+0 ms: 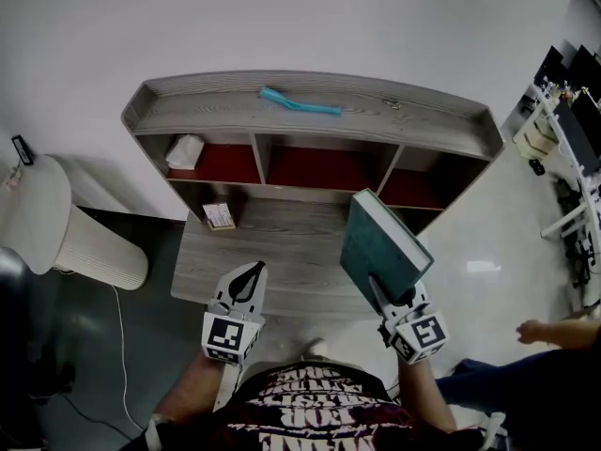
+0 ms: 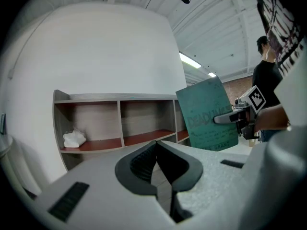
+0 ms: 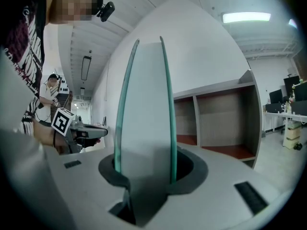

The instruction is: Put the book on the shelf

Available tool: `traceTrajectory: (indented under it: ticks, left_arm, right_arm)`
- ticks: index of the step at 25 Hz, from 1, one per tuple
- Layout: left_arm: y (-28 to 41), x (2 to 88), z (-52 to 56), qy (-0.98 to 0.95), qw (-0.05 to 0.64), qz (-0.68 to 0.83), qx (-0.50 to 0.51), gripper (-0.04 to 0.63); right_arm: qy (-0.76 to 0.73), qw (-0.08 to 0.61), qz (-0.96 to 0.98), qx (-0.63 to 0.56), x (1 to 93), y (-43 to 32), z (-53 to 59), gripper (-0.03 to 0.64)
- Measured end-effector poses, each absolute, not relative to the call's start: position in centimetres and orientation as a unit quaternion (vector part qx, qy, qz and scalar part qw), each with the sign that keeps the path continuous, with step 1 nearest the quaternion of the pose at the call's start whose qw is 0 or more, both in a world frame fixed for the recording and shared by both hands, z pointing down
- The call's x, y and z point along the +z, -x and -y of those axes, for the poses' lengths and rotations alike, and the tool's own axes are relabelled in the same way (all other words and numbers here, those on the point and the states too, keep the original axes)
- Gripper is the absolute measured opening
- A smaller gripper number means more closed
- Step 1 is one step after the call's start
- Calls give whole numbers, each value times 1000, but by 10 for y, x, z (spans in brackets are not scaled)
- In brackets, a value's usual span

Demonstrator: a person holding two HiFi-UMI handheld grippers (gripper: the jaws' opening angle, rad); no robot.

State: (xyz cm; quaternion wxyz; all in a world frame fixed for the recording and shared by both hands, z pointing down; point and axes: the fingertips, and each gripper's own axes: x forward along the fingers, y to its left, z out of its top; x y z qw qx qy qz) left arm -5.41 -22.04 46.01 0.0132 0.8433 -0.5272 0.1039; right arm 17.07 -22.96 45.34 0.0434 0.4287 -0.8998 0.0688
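Right hand-held gripper (image 1: 379, 294) clamps the book (image 1: 385, 242), short of the shelf (image 1: 310, 111); left hand-held gripper (image 1: 252, 272) closed, empty. Next, I'd ease it into a compartment.

White wall (image 1: 282, 17), glossy pale floor (image 1: 488, 242), bright ceiling strip light (image 3: 245, 17)

Perhaps blue brush (image 1: 299, 102), white cloth (image 1: 185, 150), pale bin (image 1: 103, 252)

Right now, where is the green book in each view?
Head view: book right of centre, held in the right gripper.
Left gripper view: book right of centre.
Right gripper view: book at centre, edge-on between the jaws.
Shared landmark: the shelf.
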Motion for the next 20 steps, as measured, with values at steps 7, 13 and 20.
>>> traceTrajectory:
  ticks: [7,13,20]
  left_arm:
    - [28,460,240,-836,13,537,109,5]
    - [17,463,239,-832,13,542,120,5]
    - [22,462,235,-826,14,549,126,5]
  right_arm:
    - [-417,43,905,77,459,-192,255,163]
    - [-405,32,909,91,466,-196,263,163]
    - [-398,28,911,104,472,-191,260,163]
